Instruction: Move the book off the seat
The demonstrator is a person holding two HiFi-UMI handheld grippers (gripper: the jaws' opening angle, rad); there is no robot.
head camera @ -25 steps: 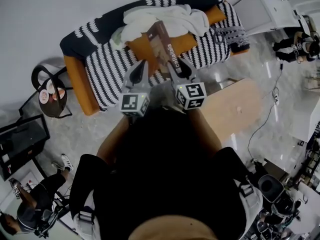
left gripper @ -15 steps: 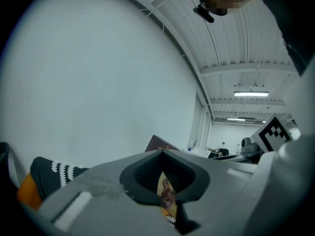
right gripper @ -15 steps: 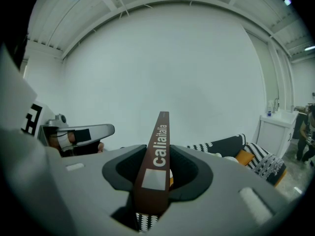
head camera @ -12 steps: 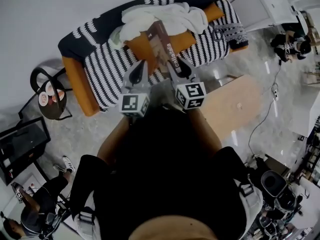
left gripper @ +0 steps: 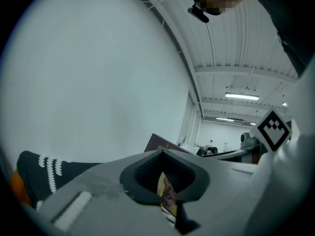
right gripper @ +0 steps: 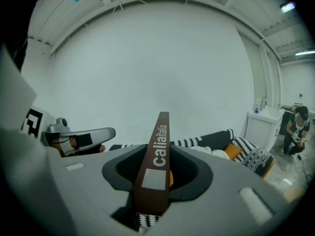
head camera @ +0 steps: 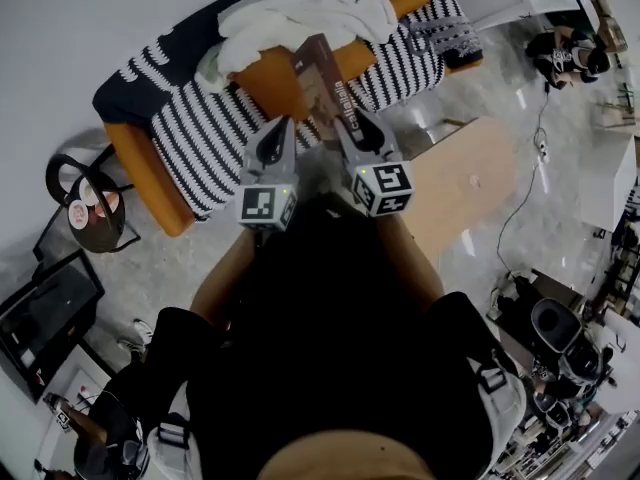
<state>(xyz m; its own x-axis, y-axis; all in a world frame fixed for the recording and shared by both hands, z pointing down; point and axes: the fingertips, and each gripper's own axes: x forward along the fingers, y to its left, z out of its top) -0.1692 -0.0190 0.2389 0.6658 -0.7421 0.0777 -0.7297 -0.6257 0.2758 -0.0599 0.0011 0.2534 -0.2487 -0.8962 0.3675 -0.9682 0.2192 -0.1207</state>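
Observation:
A brown book [head camera: 322, 78] with "calia italia" in white on its spine hangs tilted above the striped sofa's orange seat [head camera: 270, 83]. My right gripper [head camera: 345, 120] is shut on its lower spine end; in the right gripper view the spine [right gripper: 158, 146] runs up from between the jaws of the right gripper [right gripper: 156, 183]. My left gripper [head camera: 283, 128] hovers just left of the book, jaws together and holding nothing. In the left gripper view, the left gripper [left gripper: 166, 193] shows only a narrow slit, and a corner of the book [left gripper: 160, 142] pokes up behind it.
The black-and-white striped sofa [head camera: 200, 128] carries a crumpled white cloth [head camera: 300, 18] behind the book. A light wooden table [head camera: 465, 183] stands to the right. A round black side table [head camera: 85, 203] stands at the left. A person sits at the far right [head camera: 560, 53].
The head view has swung, so the sofa sits higher and further left. The book stays in the right gripper, a little higher over the seat. The left gripper keeps beside it.

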